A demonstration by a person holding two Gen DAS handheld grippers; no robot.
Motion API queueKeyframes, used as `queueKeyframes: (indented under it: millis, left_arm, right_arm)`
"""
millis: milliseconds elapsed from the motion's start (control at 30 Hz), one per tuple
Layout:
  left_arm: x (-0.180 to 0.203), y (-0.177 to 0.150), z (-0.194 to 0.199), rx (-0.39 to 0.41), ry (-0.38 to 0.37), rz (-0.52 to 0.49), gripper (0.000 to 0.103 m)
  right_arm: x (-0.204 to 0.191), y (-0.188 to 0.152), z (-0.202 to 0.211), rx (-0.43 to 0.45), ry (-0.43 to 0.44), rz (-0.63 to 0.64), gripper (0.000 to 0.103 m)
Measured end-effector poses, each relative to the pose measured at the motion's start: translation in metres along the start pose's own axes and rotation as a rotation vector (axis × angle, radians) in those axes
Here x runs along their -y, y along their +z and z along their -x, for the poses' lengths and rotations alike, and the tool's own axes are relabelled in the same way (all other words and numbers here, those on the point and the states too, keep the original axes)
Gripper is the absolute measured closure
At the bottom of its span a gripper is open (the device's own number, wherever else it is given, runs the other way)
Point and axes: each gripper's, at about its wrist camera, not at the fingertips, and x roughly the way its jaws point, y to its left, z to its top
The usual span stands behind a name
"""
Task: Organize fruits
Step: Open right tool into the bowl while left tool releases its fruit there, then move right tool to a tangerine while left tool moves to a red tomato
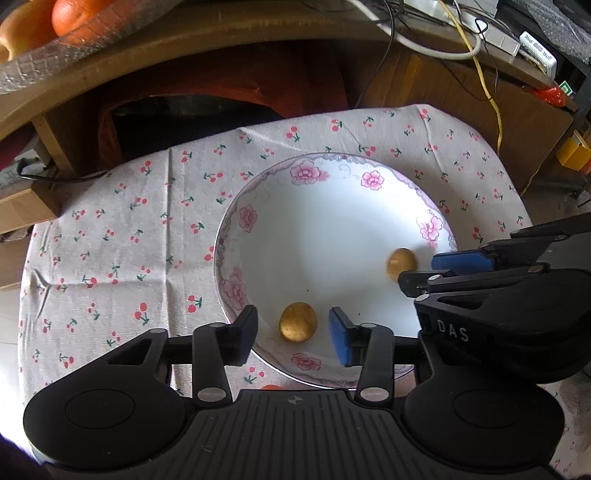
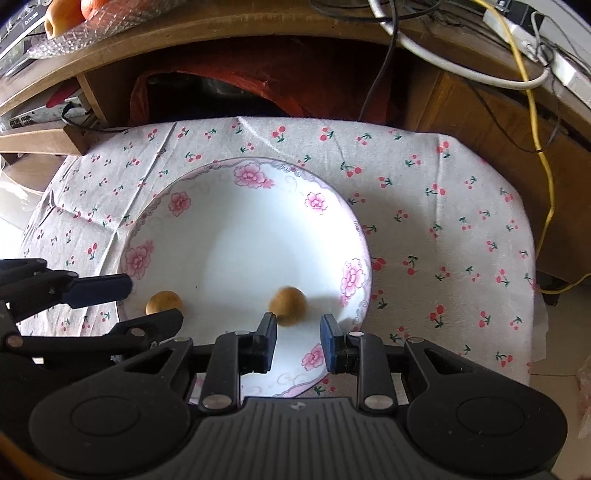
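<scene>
Two small round brown fruits lie in a white plate (image 1: 236, 221) with pink flowers on its rim. One fruit (image 1: 298, 322) sits between the fingers of my open left gripper (image 1: 293, 330), with gaps on both sides. The other fruit (image 1: 401, 263) lies near the plate's right edge, just off the fingertips of my right gripper (image 1: 428, 269). In the right wrist view that fruit (image 2: 288, 301) looks blurred, just ahead of my open right gripper (image 2: 298, 330). There the left gripper (image 2: 147, 303) straddles its fruit (image 2: 163, 300) over the plate (image 2: 155, 206).
The plate rests on a cherry-print cloth (image 1: 122, 251) over a small table. Behind it stands a wooden shelf unit (image 1: 229, 33) holding a glass bowl of orange fruit (image 1: 74, 14), with a red bag beneath and several cables (image 2: 532, 110) hanging at the right.
</scene>
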Motion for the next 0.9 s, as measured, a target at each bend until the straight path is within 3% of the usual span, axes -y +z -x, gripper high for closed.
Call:
queueKeyframes:
  millis: [367,900]
  left_arm:
    - [0.007,-0.008,0.025,0.024,-0.034,0.0,0.045]
    - [0.013,-0.054,0.054,0.011,-0.067,0.006,0.046]
  right_arm:
    - [0.001,-0.015,0.029,0.03,-0.005,-0.019,0.076]
    - [-0.007,-0.067,0.051,0.012,0.062,-0.086,0.076]
